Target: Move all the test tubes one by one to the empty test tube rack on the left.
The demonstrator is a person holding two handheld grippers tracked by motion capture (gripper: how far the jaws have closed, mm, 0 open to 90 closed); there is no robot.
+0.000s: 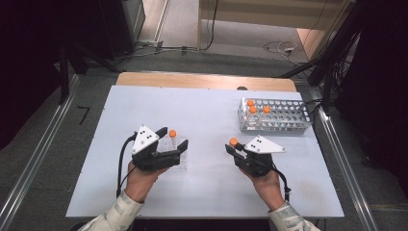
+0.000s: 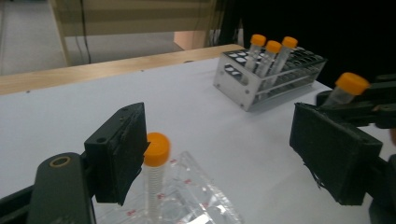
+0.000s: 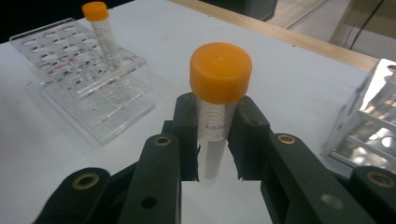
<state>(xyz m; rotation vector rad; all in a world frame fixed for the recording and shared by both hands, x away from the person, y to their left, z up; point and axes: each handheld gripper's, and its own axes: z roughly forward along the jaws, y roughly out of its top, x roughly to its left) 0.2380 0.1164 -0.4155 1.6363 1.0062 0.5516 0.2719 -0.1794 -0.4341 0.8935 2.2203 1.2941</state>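
Observation:
A clear plastic rack [image 1: 169, 156] sits left of the table's middle, with one orange-capped tube [image 1: 172, 134] upright in it. My left gripper [image 1: 172, 139] is open with its jaws on either side of that tube. In the left gripper view the tube [image 2: 154, 170] stands right beside the left pad [image 2: 122, 154], while the right pad [image 2: 334, 158] is far off it. My right gripper [image 1: 232, 148] is shut on a second orange-capped tube [image 1: 233, 142], held upright over the table; both pads clamp this tube [image 3: 218, 77] below its cap.
A metal rack [image 1: 279, 124] stands at the back right with three orange-capped tubes [image 1: 255, 108] in its left end; most of its holes are empty. The white board [image 1: 202, 106] lies on a wooden table. Dark stands and cables surround the table.

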